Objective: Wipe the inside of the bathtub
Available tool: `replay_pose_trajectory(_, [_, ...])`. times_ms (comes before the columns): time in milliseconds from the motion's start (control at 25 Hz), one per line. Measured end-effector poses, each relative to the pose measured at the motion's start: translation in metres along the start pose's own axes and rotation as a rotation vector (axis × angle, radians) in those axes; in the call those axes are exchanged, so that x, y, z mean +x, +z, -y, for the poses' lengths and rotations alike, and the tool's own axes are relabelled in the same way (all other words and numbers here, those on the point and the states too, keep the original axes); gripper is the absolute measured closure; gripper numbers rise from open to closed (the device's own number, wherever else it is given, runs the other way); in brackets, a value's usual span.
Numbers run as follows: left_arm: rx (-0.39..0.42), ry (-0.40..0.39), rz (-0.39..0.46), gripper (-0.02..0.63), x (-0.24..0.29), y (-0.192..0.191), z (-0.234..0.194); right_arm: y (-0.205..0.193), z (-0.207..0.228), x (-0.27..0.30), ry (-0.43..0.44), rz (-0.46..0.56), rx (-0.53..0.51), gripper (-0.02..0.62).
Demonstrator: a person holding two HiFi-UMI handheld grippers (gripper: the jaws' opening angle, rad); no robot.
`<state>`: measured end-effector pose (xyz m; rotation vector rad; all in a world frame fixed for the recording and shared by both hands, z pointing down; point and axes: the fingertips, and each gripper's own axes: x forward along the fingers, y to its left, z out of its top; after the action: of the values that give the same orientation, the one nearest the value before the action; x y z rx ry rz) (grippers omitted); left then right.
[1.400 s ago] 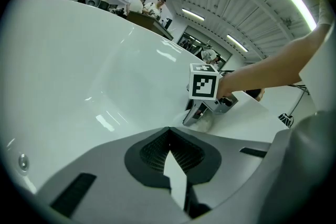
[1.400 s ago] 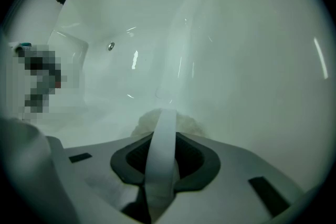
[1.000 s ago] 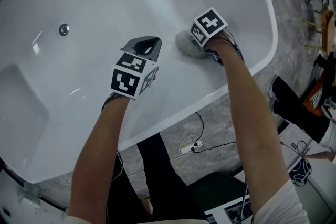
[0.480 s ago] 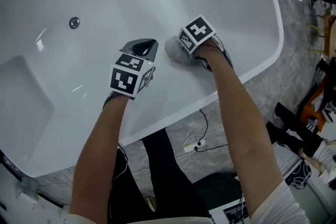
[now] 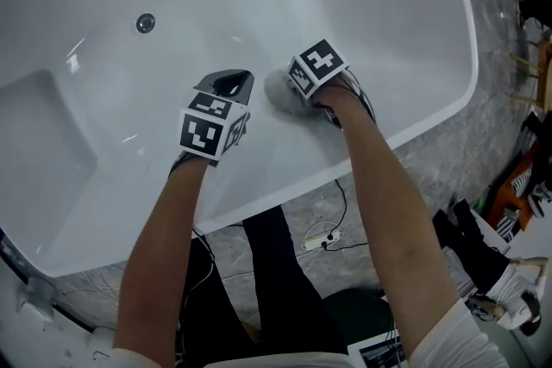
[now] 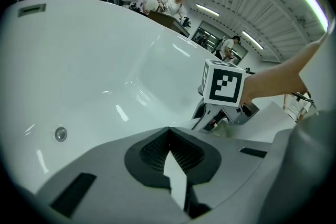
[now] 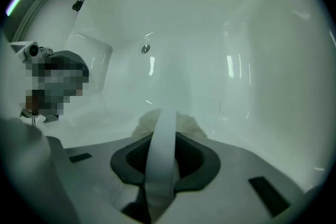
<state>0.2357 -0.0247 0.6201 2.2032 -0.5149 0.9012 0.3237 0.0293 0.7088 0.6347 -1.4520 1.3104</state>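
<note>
The white bathtub (image 5: 405, 30) fills the head view, its drain (image 5: 145, 21) at upper left. My right gripper (image 5: 289, 90) is shut on a pale fluffy cloth (image 5: 276, 90) and presses it against the near inside wall. In the right gripper view the cloth (image 7: 181, 122) bulges out past the shut right gripper (image 7: 164, 115), with the drain (image 7: 145, 49) beyond. My left gripper (image 5: 227, 81) hovers just left of the cloth, shut and empty. The left gripper view shows the shut left gripper (image 6: 169, 150), the right gripper (image 6: 210, 118) with its marker cube, and the drain (image 6: 61, 134).
A recessed step (image 5: 43, 142) forms the tub's left end. Below the near rim (image 5: 285, 194) lies grey floor with a cable and power strip (image 5: 317, 239). A person's legs and shoes (image 5: 504, 271) stand at lower right. Several people (image 6: 168, 2) stand beyond the tub.
My right gripper has slid the cloth leftward along the tub wall, closing the gap to the left gripper. The head view has shifted, so the tub sits further right.
</note>
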Motion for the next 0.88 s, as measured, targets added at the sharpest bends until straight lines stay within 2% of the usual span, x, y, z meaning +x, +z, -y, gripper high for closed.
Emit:
replay_pose_trajectory(360, [-0.043,0.031,-0.012,0.6,-0.024,-0.034,-0.028,0.008,-0.041,0.024,0.021,-0.015,-0.014,0.502])
replay_pose_trajectory(880, [-0.102,0.105,-0.03,0.6,-0.095,-0.09,-0.08,0.033,-0.144,0.05,0.094,-0.003,-0.058,0.502])
